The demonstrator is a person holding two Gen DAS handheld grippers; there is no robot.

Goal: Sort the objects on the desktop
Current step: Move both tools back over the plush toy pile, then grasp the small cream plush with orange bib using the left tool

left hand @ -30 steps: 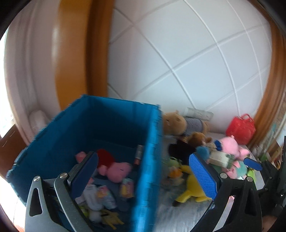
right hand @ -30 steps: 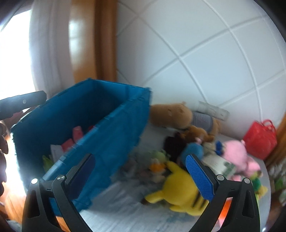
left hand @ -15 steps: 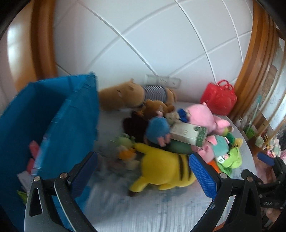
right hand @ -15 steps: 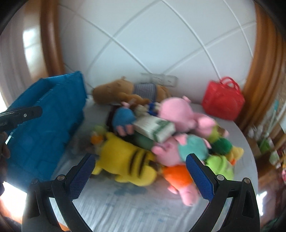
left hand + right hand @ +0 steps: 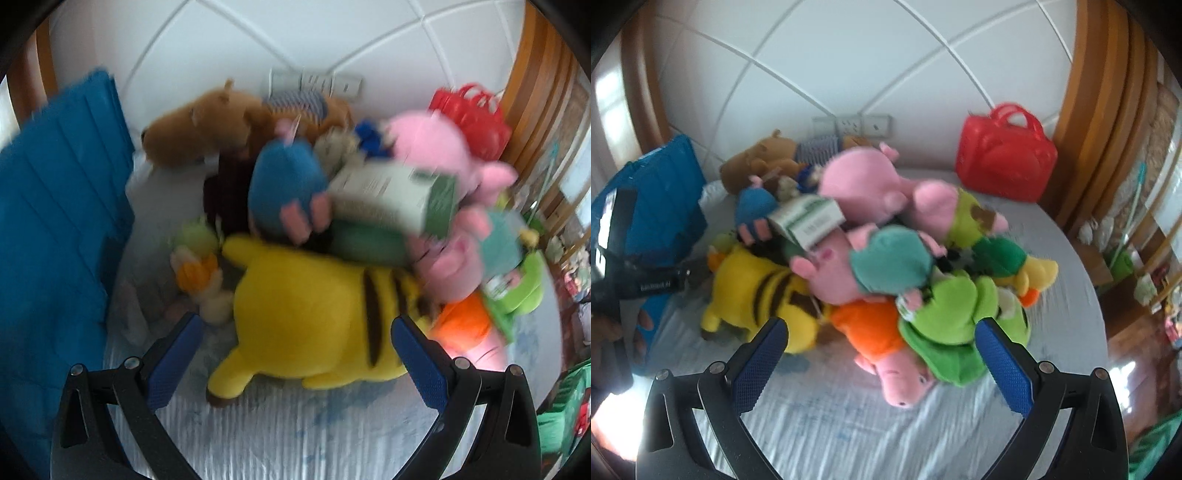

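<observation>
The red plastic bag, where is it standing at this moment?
In the right wrist view the red plastic bag stands upright at the back right of the table, against the white wall, behind the pile of plush toys.

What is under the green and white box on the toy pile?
The green and white box lies on a pink pig toy, beside a blue plush. A dark green thing shows under it in the left view. Anything deeper is covered.
</observation>
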